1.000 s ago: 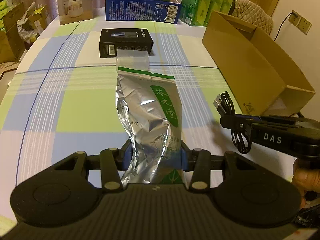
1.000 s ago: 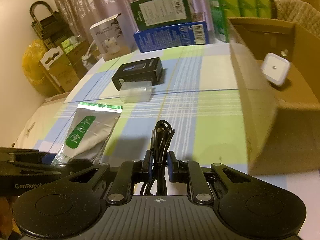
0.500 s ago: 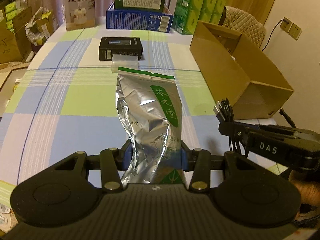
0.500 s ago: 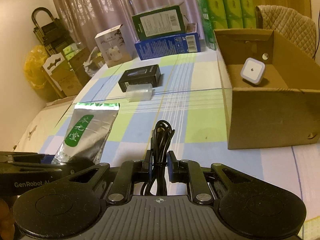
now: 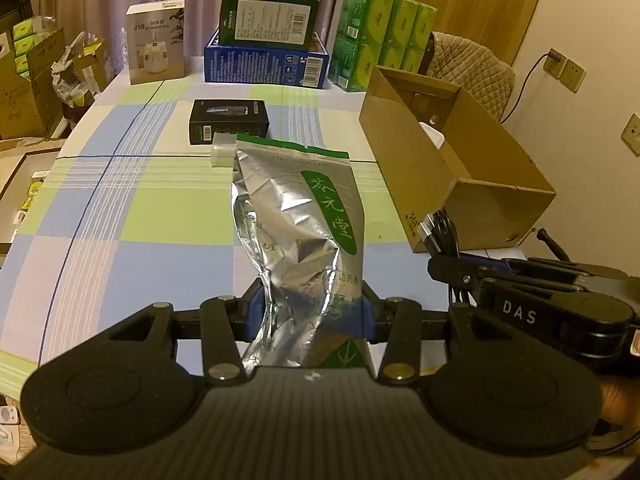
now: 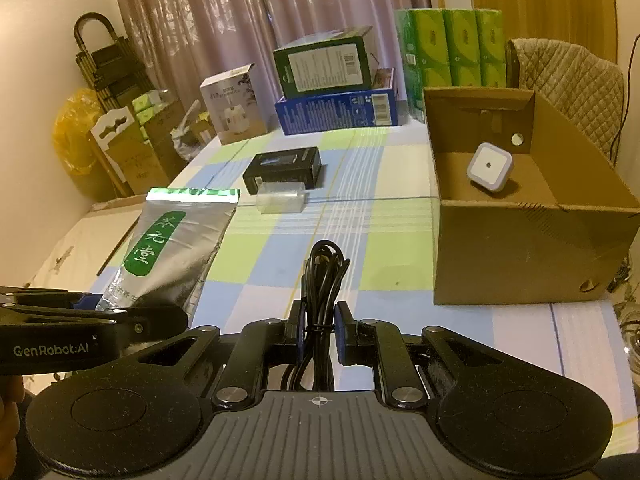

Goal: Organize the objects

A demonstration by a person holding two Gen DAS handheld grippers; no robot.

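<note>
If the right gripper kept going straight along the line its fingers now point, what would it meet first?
Probably nothing close by: the right gripper, shut on the black cable, points over bare tablecloth, left of the cardboard box. The blue box stands farthest along that line, though depth is unclear.

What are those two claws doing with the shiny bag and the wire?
A person is tidying a table with a claw in each hand. The left claw is pinching a silver tea bag by its bottom end and holding it up off the checked tablecloth. The right claw grips a bundled black cable. An open cardboard box sits to the right with a small white square gadget inside. A black box and a clear plastic case lie on the table.
</note>
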